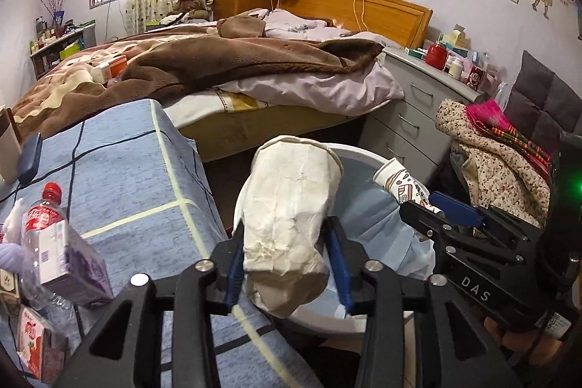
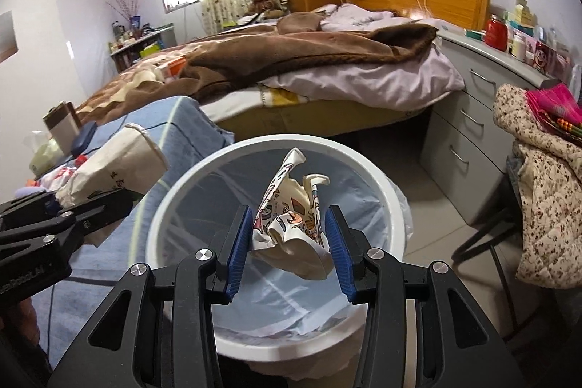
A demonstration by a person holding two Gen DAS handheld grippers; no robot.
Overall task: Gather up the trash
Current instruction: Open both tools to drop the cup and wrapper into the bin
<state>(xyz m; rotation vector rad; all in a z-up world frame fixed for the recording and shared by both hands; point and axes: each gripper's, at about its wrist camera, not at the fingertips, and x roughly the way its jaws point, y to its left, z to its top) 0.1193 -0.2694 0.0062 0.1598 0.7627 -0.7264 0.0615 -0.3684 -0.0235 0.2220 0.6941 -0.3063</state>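
Observation:
My left gripper (image 1: 287,264) is shut on a crumpled plain white paper cup (image 1: 291,217), held at the left rim of the white trash bin (image 1: 363,151) with its blue liner. My right gripper (image 2: 289,250) is shut on a crushed patterned paper cup (image 2: 291,224), held over the bin's opening (image 2: 189,177). In the left wrist view the right gripper (image 1: 436,210) and its patterned cup (image 1: 398,180) show over the bin's right side. In the right wrist view the left gripper (image 2: 69,210) with the white cup (image 2: 120,166) is at the left.
A table with a blue cloth (image 1: 120,177) stands left of the bin, with a plastic bottle (image 1: 43,228), a purple carton (image 1: 76,264) and a red carton (image 1: 32,348). A bed (image 1: 218,68) lies behind, grey drawers (image 2: 469,133) and a chair with clothes (image 2: 538,177) to the right.

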